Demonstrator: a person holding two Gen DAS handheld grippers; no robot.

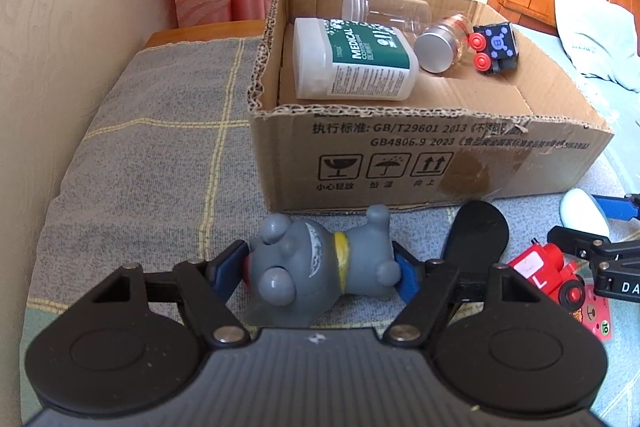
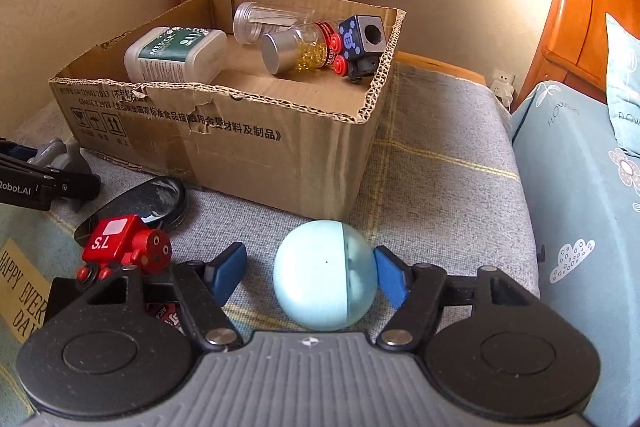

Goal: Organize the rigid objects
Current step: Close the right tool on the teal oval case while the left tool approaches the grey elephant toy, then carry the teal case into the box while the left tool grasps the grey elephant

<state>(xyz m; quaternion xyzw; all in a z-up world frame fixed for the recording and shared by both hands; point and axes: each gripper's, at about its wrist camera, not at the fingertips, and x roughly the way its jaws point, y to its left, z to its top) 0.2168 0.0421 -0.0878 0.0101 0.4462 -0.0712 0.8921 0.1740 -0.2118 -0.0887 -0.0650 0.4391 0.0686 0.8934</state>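
— Left gripper (image 1: 322, 267)? Fingers clamped on the gray toy dog (image 1: 320, 259), bound for the box (image 1: 432, 147) at twelve o'clock.

— Right gripper (image 2: 308, 273)? Fingers apart, straddling the pale blue egg (image 2: 325, 275).

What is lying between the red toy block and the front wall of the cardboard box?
A flat black oval object lies on the blanket between the red toy block and the cardboard box; the right wrist view shows it best.
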